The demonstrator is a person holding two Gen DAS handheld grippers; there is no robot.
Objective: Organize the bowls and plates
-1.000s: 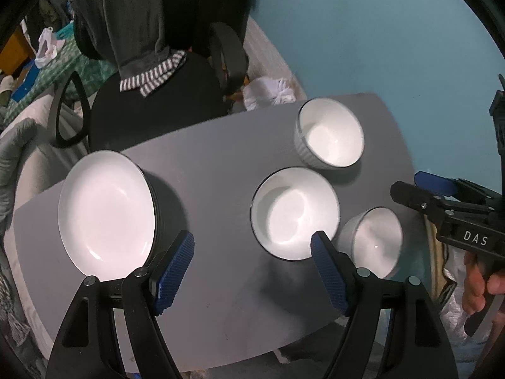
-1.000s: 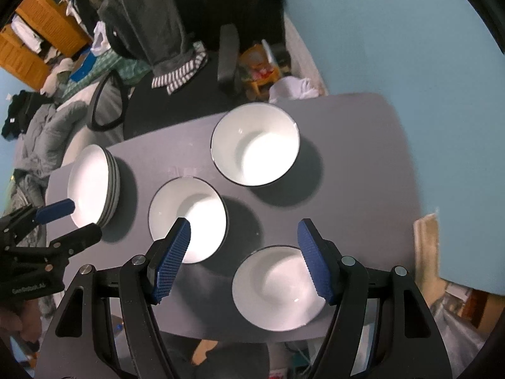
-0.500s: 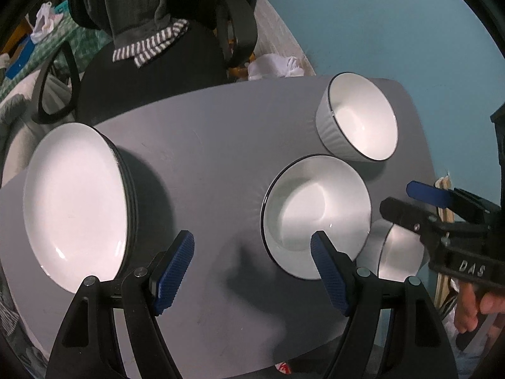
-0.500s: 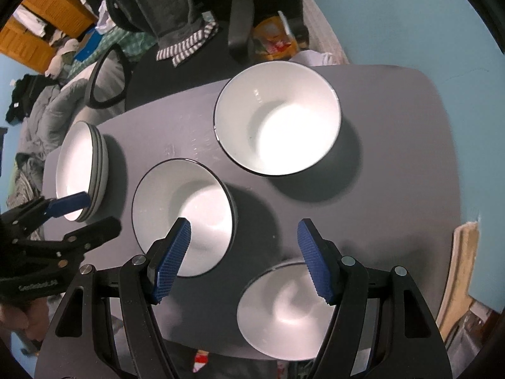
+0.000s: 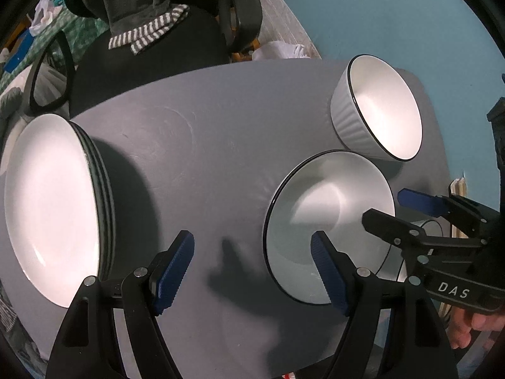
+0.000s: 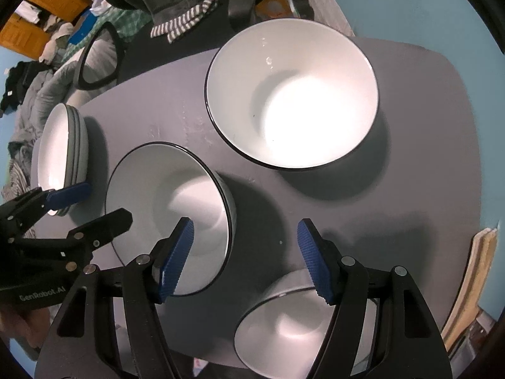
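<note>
Several white, dark-rimmed dishes stand on a grey table. A stack of plates is at the left. A ribbed bowl stands far right, a middle bowl sits in front of it, and a third bowl is near the front edge. My left gripper hovers open over bare table, its right finger above the middle bowl's near rim. My right gripper is open between the middle and near bowls, holding nothing.
A black office chair draped with a grey garment and a striped cloth stands behind the table. A blue wall runs along the right. A wooden board leans past the table's right edge. Cluttered bedding lies at the far left.
Both grippers have sunk toward the table, so the plates and bowls look larger. The jaws keep the same width. No dish has moved.
</note>
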